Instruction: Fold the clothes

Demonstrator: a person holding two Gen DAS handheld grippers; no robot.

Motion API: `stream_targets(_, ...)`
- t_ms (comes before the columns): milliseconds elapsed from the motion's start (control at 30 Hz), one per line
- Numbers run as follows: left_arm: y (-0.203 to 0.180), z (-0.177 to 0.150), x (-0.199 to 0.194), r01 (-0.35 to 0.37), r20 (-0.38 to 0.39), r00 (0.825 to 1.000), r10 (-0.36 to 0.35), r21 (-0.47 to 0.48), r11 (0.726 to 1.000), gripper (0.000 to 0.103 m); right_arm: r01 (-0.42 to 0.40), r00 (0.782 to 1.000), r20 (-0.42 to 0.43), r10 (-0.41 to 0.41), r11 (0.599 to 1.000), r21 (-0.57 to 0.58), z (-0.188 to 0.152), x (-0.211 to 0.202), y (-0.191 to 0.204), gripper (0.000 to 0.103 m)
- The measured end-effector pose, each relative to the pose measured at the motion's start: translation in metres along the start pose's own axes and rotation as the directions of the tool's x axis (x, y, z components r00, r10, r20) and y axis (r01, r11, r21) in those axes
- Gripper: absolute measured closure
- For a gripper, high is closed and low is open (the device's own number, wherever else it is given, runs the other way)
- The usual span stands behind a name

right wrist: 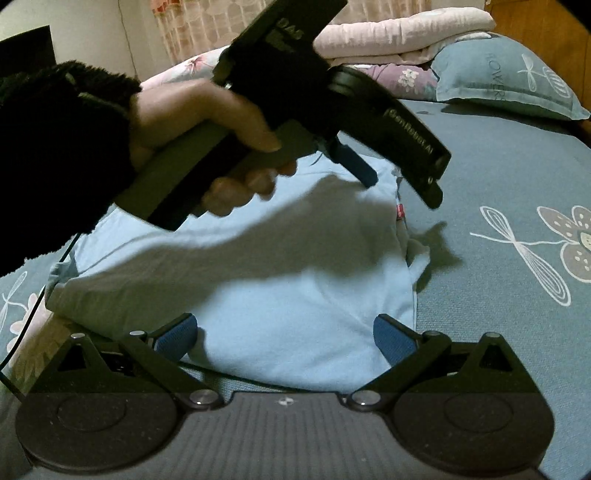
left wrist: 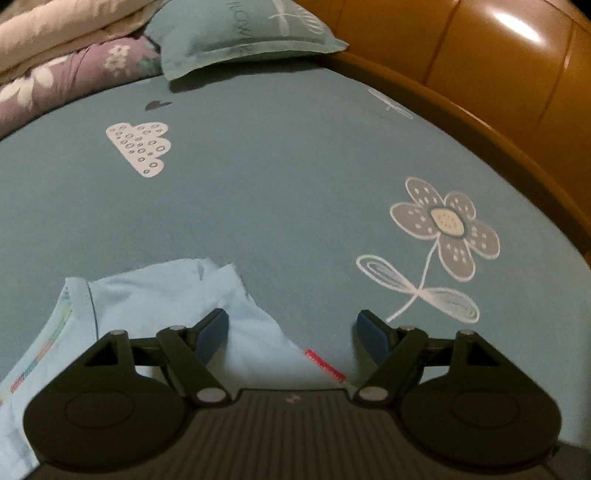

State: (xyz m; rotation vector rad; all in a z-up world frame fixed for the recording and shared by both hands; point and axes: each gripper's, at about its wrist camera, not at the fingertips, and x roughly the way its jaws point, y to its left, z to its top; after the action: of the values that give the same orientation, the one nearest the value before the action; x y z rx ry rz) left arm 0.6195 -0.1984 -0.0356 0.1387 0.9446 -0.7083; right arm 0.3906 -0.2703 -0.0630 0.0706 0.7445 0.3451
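Note:
A light blue garment [right wrist: 295, 295] lies partly folded on the teal bed sheet [right wrist: 498, 177], with a small red tag [right wrist: 399, 212] at its right edge. My right gripper [right wrist: 284, 336] hovers over its near part, jaws wide open and empty. A hand in a black fuzzy sleeve [right wrist: 55, 155] holds my left gripper [right wrist: 400, 184] above the garment's far right corner. In the left wrist view the left gripper [left wrist: 291, 332] is open; the garment [left wrist: 166, 295] lies under its left finger [left wrist: 212, 332], the red tag [left wrist: 325, 363] between the jaws. Nothing is pinched.
A teal pillow [left wrist: 240, 33] and folded quilts [left wrist: 55, 48] lie at the head of the bed. A glossy wooden bed frame [left wrist: 498, 74] curves along the right side. A black cable [right wrist: 26, 325] trails at the left. The sheet carries printed flowers [left wrist: 443, 221] and a cloud [left wrist: 140, 147].

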Motion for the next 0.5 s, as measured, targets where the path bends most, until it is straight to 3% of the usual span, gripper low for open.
stream_targets(267,-0.006,-0.026,-0.070,-0.108,-0.035,0.993,0.111,0.085,0.991,0.026,0.002,1.000,-0.016,-0.002,1.000,-0.012,0.006,0.000,0.002,0.000)
stream_targets(500,0.006,-0.095,-0.150,-0.206,-0.116,0.972,0.206,0.012,0.978,0.023,-0.010,1.000,-0.017,0.010,0.999,0.041,0.016,-0.020,0.001,0.000)
